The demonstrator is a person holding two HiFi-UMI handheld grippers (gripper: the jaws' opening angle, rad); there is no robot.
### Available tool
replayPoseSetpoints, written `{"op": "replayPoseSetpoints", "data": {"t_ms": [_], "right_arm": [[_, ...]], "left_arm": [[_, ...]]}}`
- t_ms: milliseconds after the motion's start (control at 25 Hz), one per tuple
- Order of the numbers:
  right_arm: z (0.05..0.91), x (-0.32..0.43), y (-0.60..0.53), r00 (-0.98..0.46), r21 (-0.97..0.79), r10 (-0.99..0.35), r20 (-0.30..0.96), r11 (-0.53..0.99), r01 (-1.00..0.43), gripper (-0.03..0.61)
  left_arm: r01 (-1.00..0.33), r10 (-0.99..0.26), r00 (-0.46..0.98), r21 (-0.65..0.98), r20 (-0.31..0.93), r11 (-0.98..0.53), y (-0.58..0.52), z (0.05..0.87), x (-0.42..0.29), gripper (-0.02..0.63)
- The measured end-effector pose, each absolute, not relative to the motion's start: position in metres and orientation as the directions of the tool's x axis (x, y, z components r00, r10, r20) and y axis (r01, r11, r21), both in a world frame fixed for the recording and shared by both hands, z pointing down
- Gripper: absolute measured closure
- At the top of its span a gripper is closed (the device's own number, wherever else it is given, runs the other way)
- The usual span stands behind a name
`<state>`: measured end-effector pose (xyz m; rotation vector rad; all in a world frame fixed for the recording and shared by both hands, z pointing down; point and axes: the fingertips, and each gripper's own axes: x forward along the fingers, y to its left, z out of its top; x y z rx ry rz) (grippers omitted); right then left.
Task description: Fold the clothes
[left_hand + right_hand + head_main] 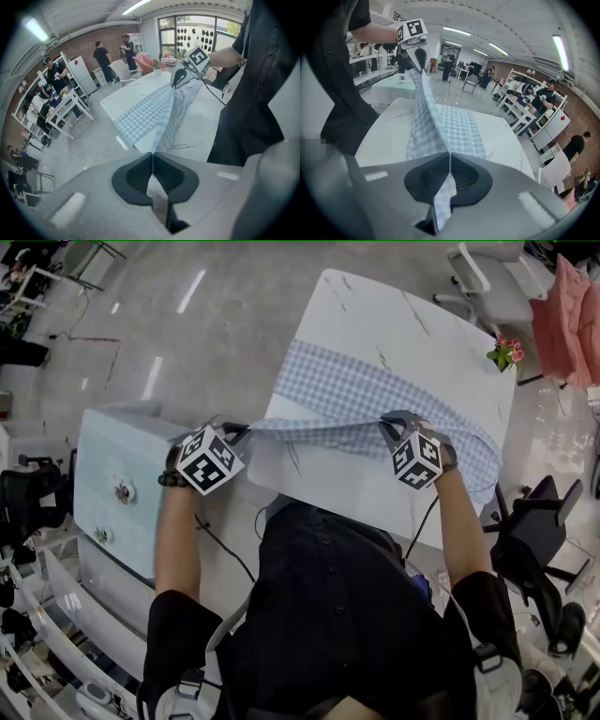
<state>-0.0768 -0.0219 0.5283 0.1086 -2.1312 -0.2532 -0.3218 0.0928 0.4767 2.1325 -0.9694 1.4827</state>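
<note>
Head view: cloth (361, 395) corners inside jaws

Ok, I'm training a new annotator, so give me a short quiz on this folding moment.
1. True or false: the checked cloth lies fully flat on the white table.
2. What do the left tongs and right tongs grip? A) the cloth's near edge B) a towel rail C) nothing
3. What stands at the table's far right corner?
Key: 1 false, the near edge is lifted. 2 A, both are shut on it. 3 pink flowers.
</note>
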Motion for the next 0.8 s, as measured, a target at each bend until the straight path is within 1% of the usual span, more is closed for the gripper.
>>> {"op": "replayPoseSetpoints", "data": {"t_ms": [120, 280, 520, 800], "right_arm": [[0.522, -0.081, -0.031, -0.533, 0.237, -0.206, 0.820, 0.971, -0.011, 0.566], [0.521, -0.089, -0.041, -0.498, 0.253, -0.253, 0.830, 0.965, -0.068, 0.566], [0.518, -0.098, -0.056, -0.432, 0.238, -0.317, 0.844, 0.944, -0.228, 0.566], [0.522, -0.115, -0.093, -0.346, 0.260, -0.366, 0.864, 0.912, -0.317, 0.566]], "left_arm": [[-0.688, -0.332, 0.217, -0.098, 0.918, -0.720, 0.066, 0.477, -0.335, 0.600], [-0.651, -0.316, 0.271, -0.069, 0.909, -0.756, 0.034, 0.487, -0.354, 0.600], [-0.536, -0.227, 0.375, 0.010, 0.899, -0.844, -0.007, 0.505, -0.373, 0.600], [-0.404, -0.127, 0.449, 0.074, 0.884, -0.912, -0.064, 0.520, -0.393, 0.598]]}}
